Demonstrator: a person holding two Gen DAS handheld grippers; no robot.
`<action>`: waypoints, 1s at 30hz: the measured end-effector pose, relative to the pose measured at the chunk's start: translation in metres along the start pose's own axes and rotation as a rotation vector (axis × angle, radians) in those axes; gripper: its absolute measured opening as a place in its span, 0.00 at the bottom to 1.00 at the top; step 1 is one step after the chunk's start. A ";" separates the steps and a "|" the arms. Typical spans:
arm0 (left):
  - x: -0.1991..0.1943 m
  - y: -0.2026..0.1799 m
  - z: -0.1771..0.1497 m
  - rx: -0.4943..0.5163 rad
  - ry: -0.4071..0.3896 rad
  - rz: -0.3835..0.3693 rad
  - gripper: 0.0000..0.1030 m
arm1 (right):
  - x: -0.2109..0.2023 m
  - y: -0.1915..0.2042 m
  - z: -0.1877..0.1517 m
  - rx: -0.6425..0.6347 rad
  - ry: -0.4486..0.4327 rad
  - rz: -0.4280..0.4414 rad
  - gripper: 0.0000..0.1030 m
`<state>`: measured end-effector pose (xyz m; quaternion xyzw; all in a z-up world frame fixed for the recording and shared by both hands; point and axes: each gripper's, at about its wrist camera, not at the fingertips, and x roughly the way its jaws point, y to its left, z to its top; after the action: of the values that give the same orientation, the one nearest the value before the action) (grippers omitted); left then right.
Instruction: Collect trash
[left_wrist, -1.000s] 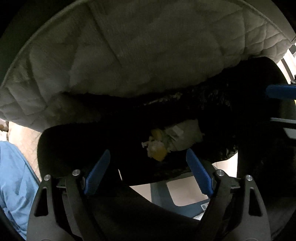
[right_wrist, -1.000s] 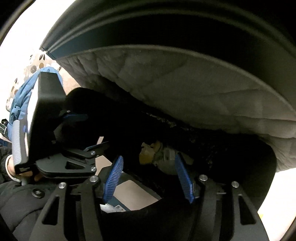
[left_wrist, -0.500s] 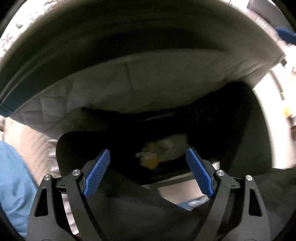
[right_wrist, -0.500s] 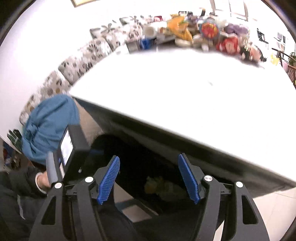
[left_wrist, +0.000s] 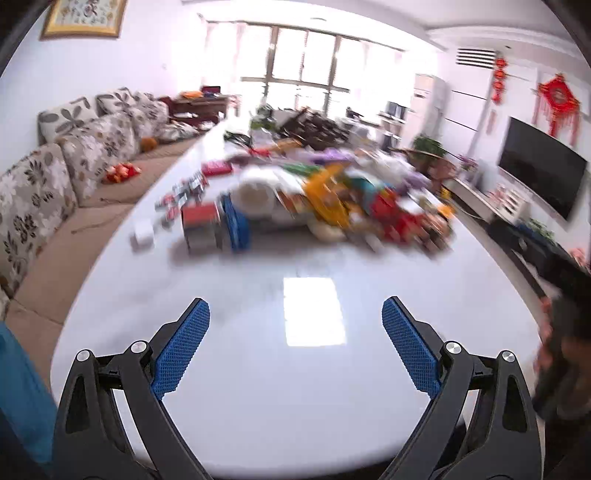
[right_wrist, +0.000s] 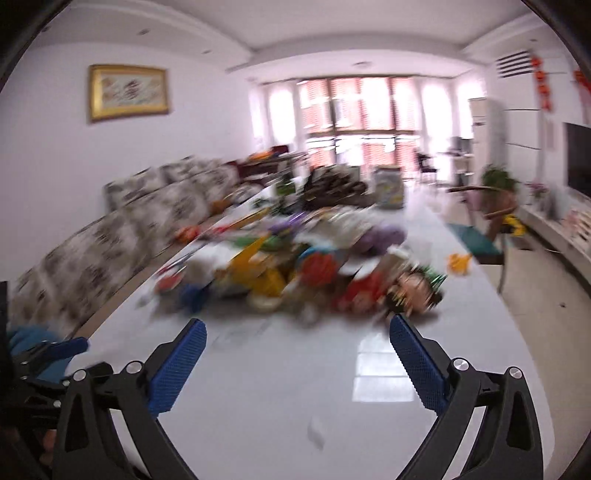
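Observation:
A blurred heap of colourful packets, wrappers and toys (left_wrist: 332, 199) lies on the far half of a long white glossy table (left_wrist: 258, 387); the right wrist view shows the same heap (right_wrist: 303, 273). My left gripper (left_wrist: 295, 306) hovers above the table's bare near end, its jaws opening, with nothing between the blue pads. My right gripper (right_wrist: 297, 325) hangs beside it, jaws also opening and empty. A small white scrap (right_wrist: 316, 430) lies on the table below the right gripper. The black bag is out of view.
A floral sofa (left_wrist: 74, 155) runs along the table's left side. A wooden chair with a green seat (right_wrist: 484, 240) stands at the right, and a television (left_wrist: 543, 181) hangs on the right wall. The left gripper's blue finger (right_wrist: 62, 349) shows at the right view's left edge.
Both grippers rose from under the table, away from the black bag with crumpled trash inside, and now look across the tabletop. Both pairs of jaws stand wider.

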<state>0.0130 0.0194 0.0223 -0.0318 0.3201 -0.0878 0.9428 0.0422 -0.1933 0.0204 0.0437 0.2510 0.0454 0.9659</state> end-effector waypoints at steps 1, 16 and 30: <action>0.015 0.000 0.010 -0.002 -0.002 0.027 0.89 | 0.012 -0.002 0.002 0.016 0.011 -0.026 0.95; 0.102 -0.006 0.023 -0.005 0.051 0.123 0.89 | 0.095 0.003 -0.016 -0.009 0.156 -0.101 0.95; 0.111 -0.007 0.017 0.017 0.062 0.162 0.89 | 0.100 0.001 -0.021 0.011 0.181 -0.093 0.95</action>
<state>0.1087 -0.0079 -0.0293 0.0048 0.3499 -0.0149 0.9366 0.1183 -0.1801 -0.0459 0.0330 0.3394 0.0026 0.9401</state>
